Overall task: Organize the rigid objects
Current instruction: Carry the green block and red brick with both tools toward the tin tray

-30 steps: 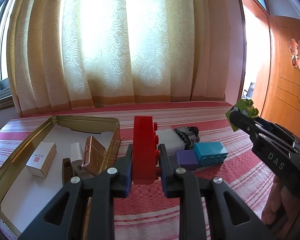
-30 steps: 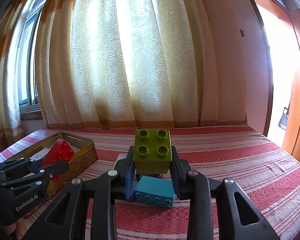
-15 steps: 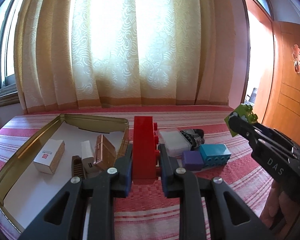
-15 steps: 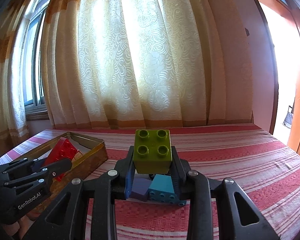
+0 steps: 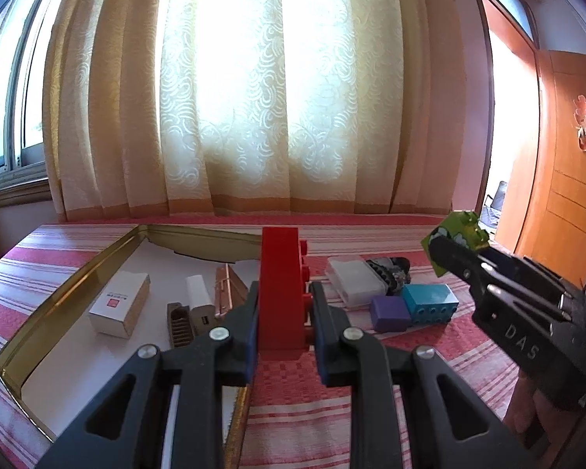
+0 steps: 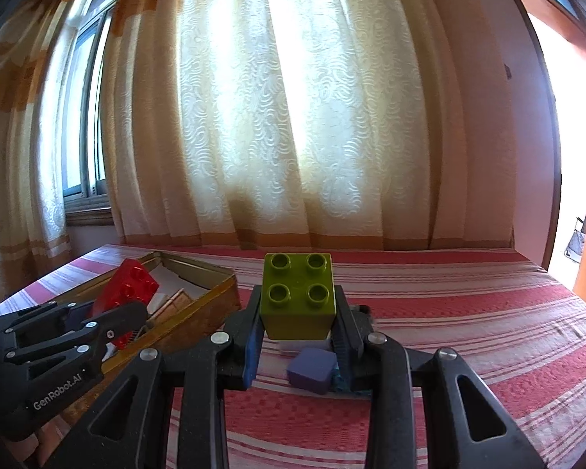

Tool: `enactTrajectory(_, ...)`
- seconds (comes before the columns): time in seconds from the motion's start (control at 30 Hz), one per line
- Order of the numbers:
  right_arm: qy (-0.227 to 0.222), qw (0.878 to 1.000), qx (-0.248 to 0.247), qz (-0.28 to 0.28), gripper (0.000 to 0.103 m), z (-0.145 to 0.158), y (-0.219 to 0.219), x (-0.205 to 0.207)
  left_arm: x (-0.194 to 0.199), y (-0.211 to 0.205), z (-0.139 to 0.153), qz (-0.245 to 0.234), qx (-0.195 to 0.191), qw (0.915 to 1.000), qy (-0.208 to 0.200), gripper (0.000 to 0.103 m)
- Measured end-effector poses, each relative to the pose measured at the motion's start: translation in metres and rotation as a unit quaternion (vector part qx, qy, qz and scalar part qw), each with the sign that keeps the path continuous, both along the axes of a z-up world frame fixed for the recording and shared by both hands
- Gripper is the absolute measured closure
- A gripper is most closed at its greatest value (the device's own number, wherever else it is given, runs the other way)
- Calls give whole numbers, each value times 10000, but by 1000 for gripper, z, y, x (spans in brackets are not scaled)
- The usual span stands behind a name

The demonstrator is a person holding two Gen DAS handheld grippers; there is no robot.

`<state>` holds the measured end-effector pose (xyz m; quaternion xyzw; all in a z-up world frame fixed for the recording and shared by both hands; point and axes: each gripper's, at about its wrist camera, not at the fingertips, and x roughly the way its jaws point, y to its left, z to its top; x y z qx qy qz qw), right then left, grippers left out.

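Note:
My left gripper point(image 5: 283, 305) is shut on a tall red brick point(image 5: 281, 285), held above the right edge of the gold tin point(image 5: 70, 289). My right gripper point(image 6: 297, 324) is shut on a green brick point(image 6: 297, 297), held above the loose pile. It also shows at the right of the left wrist view point(image 5: 455, 242). A purple block point(image 5: 388, 312), a teal brick point(image 5: 429, 303), a white case point(image 5: 353, 281) and a dark toy point(image 5: 388, 267) lie on the striped cloth. The red brick also shows in the right wrist view point(image 6: 127, 293).
The tin holds a white box point(image 5: 119, 308), a white charger point(image 5: 199, 305), a copper case point(image 5: 226, 289) and a brown comb-like piece point(image 5: 179, 322). Curtains point(image 5: 273, 97) hang behind the bed. A wooden door point(image 5: 566, 195) stands at the right.
Both grippers have risen a little with their bricks still held. The right gripper has shifted so the purple block now lies under it instead of the teal brick.

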<state>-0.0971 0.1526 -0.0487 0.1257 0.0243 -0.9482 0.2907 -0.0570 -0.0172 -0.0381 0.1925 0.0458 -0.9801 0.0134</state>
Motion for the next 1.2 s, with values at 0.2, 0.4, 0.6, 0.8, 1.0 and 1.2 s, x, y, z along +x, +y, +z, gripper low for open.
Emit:
enactTrajectory(0.2, 24, 9999, 47, 162, 69, 0, -13, 7, 4, -10, -1, 67, 104, 9999, 30, 82)
enactTrajectory(0.4, 40, 9996, 58, 287, 69, 1, -23, 12, 7, -19, -2, 133, 175, 9998, 27, 82)
enactTrajectory(0.6, 46, 9993, 59, 361, 69, 1, -29, 16, 10, -25, -2, 175, 215, 9996, 36, 82)
enactTrajectory(0.8, 32, 9991, 58, 422, 69, 2, -35, 19, 12, -32, -2, 185, 271, 9995, 16, 82)
enactTrajectory(1.0, 44, 9987, 82, 496, 69, 2, -44, 21, 15, -37, -2, 247, 300, 9992, 35, 82)
enactTrajectory(1.2, 57, 9984, 90, 553, 69, 2, -50, 24, 17, -47, -3, 305, 406, 9987, 16, 82)
